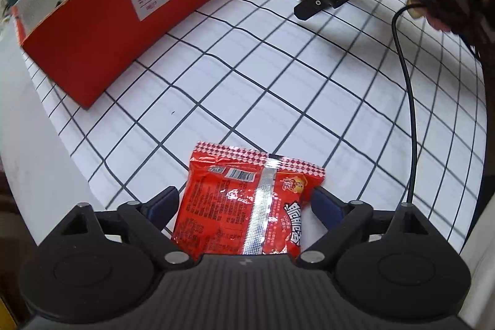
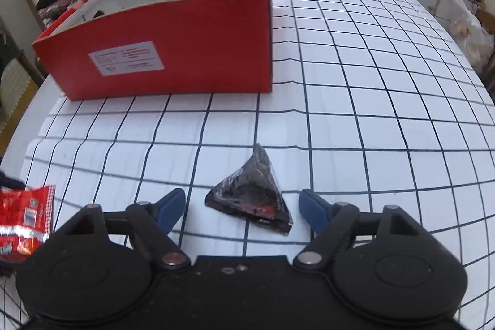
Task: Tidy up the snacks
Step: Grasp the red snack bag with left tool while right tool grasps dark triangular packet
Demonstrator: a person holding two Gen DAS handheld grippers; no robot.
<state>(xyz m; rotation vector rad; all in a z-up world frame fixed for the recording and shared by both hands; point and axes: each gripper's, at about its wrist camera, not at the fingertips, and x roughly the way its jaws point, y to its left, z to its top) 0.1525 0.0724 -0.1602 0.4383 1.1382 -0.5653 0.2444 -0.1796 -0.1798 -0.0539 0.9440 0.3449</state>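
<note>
**Dark packet sits between your right gripper's open fingers**

Your right gripper [image 2: 241, 203] points down at the checked tablecloth [image 2: 355, 101], its blue-padded fingers [image 2: 171, 204] spread either side of a dark triangular snack packet [image 2: 252, 197] without touching it. A red snack bag [image 2: 23, 215] lies at your far left. Beyond stands the open red cardboard box [image 2: 185, 57], something dark and red showing inside.

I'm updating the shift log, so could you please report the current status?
Left claw open around red snack packet. Right claw open, straddling dark triangular packet. Red box ahead; path clear.
</note>
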